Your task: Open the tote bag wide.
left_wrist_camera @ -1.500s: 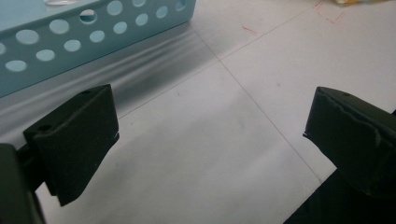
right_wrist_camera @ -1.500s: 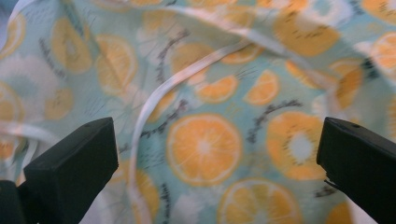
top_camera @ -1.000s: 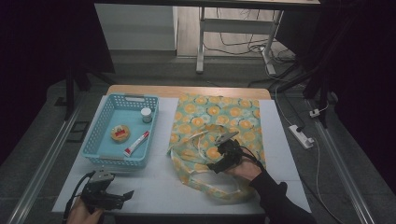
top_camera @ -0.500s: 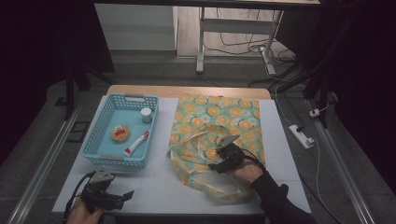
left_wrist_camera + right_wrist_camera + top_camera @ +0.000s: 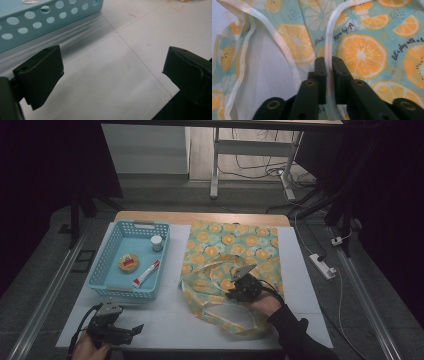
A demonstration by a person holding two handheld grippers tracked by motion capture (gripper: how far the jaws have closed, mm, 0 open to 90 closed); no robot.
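A fabric tote bag (image 5: 235, 245) printed with orange slices lies on the white table, its mouth toward me. My right gripper (image 5: 239, 287) rests on the bag's near part. In the right gripper view its jaws (image 5: 329, 62) have just been closing and now pinch a pale handle strap (image 5: 329, 37) between the pads. A second strap (image 5: 274, 40) curves off to the left beside it. My left gripper (image 5: 135, 330) sits at the table's front left corner. Its jaws (image 5: 112, 67) stand wide apart over bare table with nothing between them.
A light blue perforated basket (image 5: 107, 270) stands at the left, just beyond the left gripper (image 5: 30, 22). It holds a small jar (image 5: 157, 243), a round orange item (image 5: 128, 262) and a red and white tube (image 5: 146, 273). A power strip (image 5: 322, 266) lies on the floor to the right.
The right gripper's jaws have closed on the bag's handle strap, and that hand has shifted slightly. The left gripper has stayed in place.
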